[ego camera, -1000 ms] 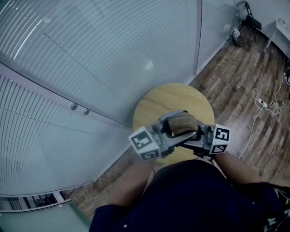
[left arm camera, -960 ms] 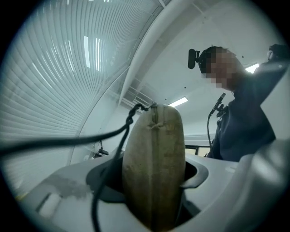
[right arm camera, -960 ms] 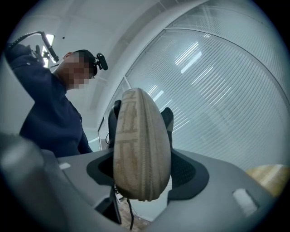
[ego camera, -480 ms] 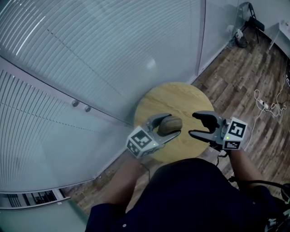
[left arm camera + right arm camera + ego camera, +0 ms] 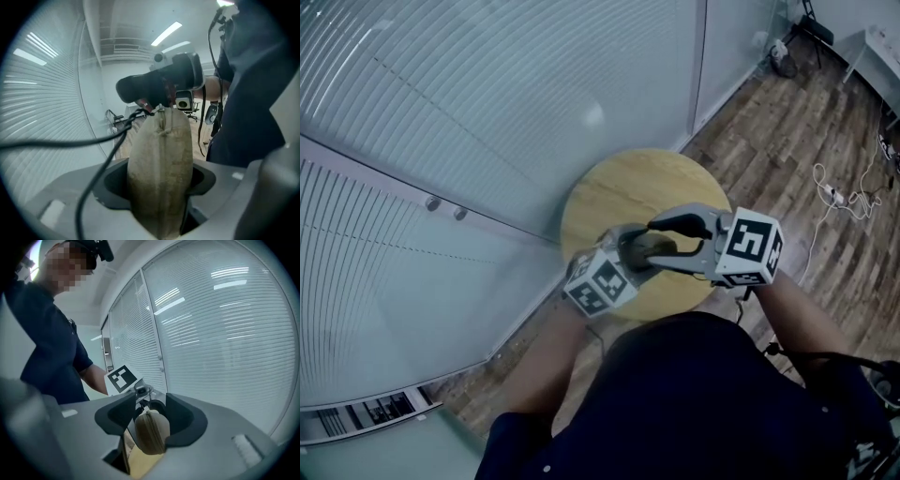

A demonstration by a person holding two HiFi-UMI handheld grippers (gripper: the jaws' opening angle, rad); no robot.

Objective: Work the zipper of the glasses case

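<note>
While clamped mid-body by the left gripper (image 5: 161,187), the likely light, semi-rigid glasses case (image 5: 161,145) is straddled endwise by the right gripper's (image 5: 151,420) half-open, just-closing jaws.

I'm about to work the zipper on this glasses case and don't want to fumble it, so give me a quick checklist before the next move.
1. Glasses case clamped between the left gripper jaws: ok.
2. Zipper facing up along the case, nothing covering it: ok.
3. Case's far end between the right gripper jaws, which have just been closing: ok.
4. Right jaws closed on the zipper: not ok, they stand apart round the case's end.
5. Case held over the round table: ok; whether it touches the top, cannot tell.
</note>
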